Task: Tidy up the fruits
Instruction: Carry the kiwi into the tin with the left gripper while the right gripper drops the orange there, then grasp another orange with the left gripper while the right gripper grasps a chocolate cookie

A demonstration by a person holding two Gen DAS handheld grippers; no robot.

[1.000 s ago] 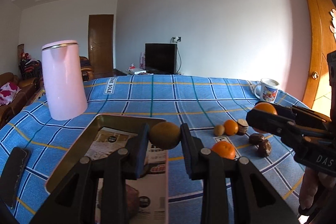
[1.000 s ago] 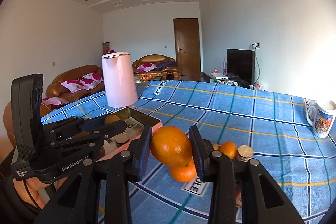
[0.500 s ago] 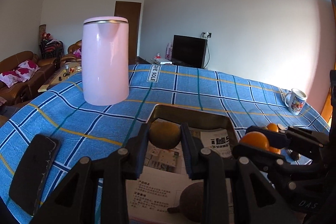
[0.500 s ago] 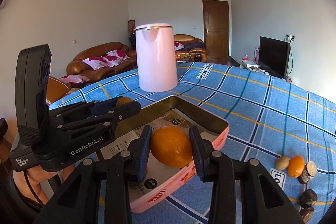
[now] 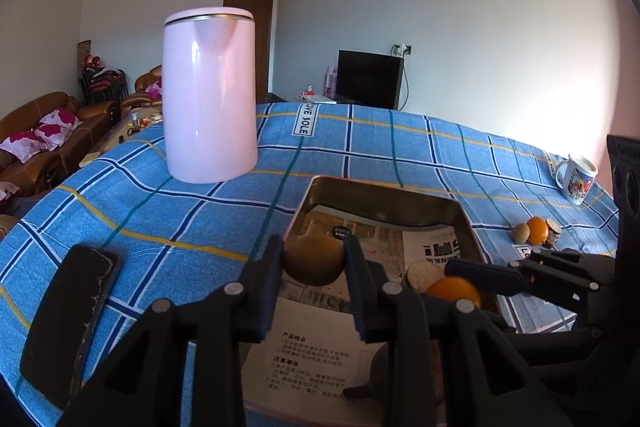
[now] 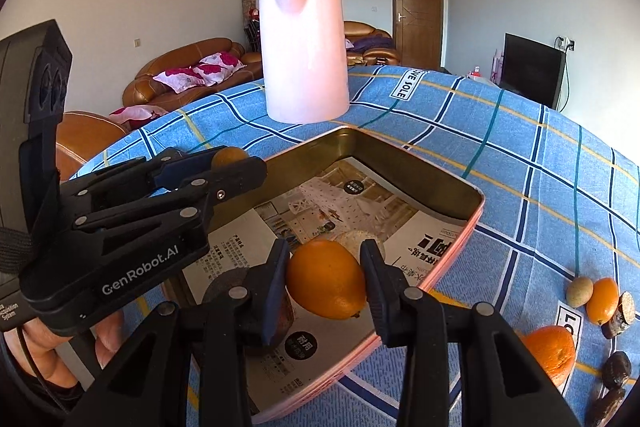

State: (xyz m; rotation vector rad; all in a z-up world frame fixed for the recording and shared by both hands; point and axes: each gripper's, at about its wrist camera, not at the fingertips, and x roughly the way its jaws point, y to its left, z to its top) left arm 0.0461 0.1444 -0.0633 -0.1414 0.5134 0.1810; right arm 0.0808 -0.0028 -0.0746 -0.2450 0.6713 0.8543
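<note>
My left gripper (image 5: pixel 315 259) is shut on a brown-green kiwi (image 5: pixel 314 261) and holds it over the left side of the pink metal tray (image 5: pixel 384 189). My right gripper (image 6: pixel 325 281) is shut on an orange (image 6: pixel 326 281) and holds it low over the tray's (image 6: pixel 476 215) near right part, which is lined with printed paper. The right gripper and its orange (image 5: pixel 454 289) also show in the left wrist view. A round pale fruit (image 6: pixel 356 239) and a dark brown fruit (image 6: pixel 240 283) lie in the tray.
A pink kettle (image 5: pixel 210 95) stands behind the tray. A black phone (image 5: pixel 68 311) lies at the left. Loose fruits lie right of the tray: an orange (image 6: pixel 550 349), a small orange (image 6: pixel 602 299), a kiwi (image 6: pixel 579 291), dark nuts (image 6: pixel 616 369). A mug (image 5: pixel 578 179) stands far right.
Both grippers have swung left from the loose fruits to above the tray, each still holding its fruit. The right gripper has come lower into the tray.
</note>
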